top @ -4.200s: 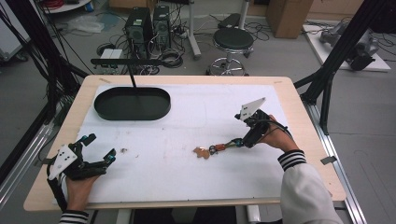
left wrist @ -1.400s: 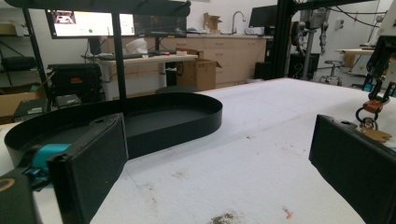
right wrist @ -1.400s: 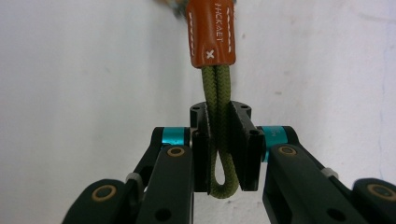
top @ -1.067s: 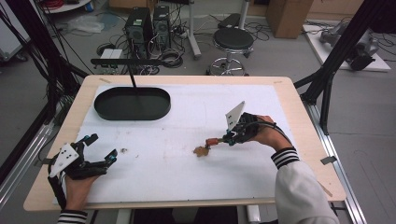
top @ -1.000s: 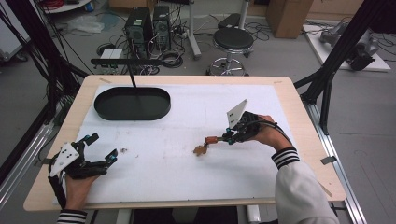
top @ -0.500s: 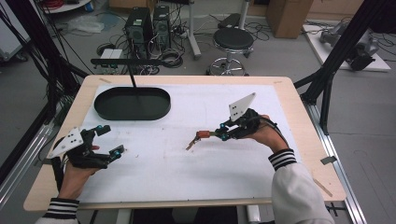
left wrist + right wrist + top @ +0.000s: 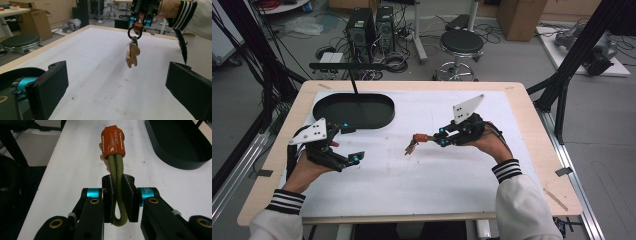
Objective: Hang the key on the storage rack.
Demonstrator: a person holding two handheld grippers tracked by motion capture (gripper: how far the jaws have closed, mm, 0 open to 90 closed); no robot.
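Note:
A keychain [image 7: 416,143] hangs above the white table top [image 7: 427,185]: a green rope loop [image 7: 117,180] with an orange leather wrap [image 7: 113,141], a black ring and a wooden figure charm [image 7: 133,56]. My right gripper [image 7: 438,139] is shut on the rope loop, which its pads [image 7: 128,195] pinch at mid length. In the left gripper view that right gripper [image 7: 140,21] holds the keychain up with the charm dangling clear of the table. My left gripper [image 7: 352,144] is raised at the left, open with nothing between its jaws [image 7: 117,92], and faces the keychain.
A black oval tray [image 7: 374,114] lies at the table's back left, seen also in the right gripper view [image 7: 180,147]. A thin black stand with a crossbar [image 7: 347,66] rises from it. Stool, computers and cables are on the floor beyond the table.
My left hand has risen from the table's front left and come in toward the middle. My right gripper has lifted the keychain off the table and carried it a little left.

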